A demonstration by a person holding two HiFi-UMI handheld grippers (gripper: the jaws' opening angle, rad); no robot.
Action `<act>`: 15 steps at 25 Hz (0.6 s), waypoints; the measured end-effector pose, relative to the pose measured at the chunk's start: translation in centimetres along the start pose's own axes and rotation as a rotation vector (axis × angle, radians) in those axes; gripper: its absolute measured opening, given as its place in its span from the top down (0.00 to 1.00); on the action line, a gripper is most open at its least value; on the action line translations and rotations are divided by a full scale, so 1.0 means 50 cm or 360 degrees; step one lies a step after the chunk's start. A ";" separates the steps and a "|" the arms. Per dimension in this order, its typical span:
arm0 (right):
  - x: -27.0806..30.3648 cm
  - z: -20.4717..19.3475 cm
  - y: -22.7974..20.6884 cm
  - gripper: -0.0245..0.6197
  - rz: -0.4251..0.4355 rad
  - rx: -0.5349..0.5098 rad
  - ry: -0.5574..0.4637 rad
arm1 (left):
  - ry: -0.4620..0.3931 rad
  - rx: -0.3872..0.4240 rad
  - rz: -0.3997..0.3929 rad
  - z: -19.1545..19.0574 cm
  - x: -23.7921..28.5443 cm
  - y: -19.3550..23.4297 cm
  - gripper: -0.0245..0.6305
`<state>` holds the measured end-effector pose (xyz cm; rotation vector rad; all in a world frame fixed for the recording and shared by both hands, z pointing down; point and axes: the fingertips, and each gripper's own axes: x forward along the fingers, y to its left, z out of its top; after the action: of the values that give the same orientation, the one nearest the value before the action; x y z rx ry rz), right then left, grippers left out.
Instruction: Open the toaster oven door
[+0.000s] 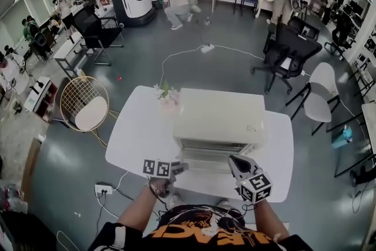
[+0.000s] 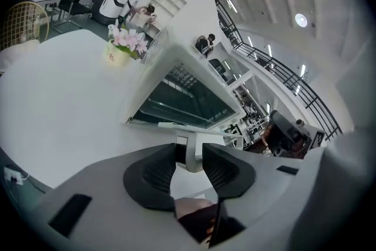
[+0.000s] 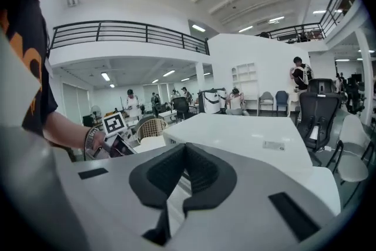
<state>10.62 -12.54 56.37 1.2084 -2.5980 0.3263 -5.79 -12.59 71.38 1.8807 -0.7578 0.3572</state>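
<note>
A white toaster oven [image 1: 218,117] stands on a white table [image 1: 138,138], its glass door [image 2: 182,100] facing me. In the left gripper view the door's white handle bar [image 2: 197,127] runs across just beyond the jaws, and its post sits between the dark pads [image 2: 155,170]. My left gripper [image 2: 189,154] is shut on that handle, at the door's left end [image 1: 183,167]. My right gripper [image 1: 234,160] hovers at the oven's front right corner, shut with nothing in it [image 3: 185,147]. How far the door has swung I cannot tell.
A small pot of pink flowers [image 1: 166,94] stands on the table behind the oven's left corner. A wire chair [image 1: 85,104] is left of the table, with black and white office chairs [image 1: 288,53] to the right. A power strip [image 1: 104,189] and cables lie on the floor. People stand at the back.
</note>
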 end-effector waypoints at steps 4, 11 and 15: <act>0.032 -0.105 0.002 0.94 0.0045 -0.0047 0.0270 | 0.0099 0.0013 0.0095 -0.086 0.013 0.034 0.76; 0.039 -0.349 -0.018 0.94 0.0057 0.0179 0.1117 | 0.0273 0.0154 0.0274 -0.153 0.035 0.061 0.76; 0.042 -0.403 0.011 0.94 0.0163 0.0188 0.1332 | 0.0244 0.0216 0.0275 -0.187 0.035 0.081 0.75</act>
<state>11.66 -7.49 76.00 0.7314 -1.9175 0.8117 -6.22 -5.88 79.22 1.8928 -0.8106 0.6694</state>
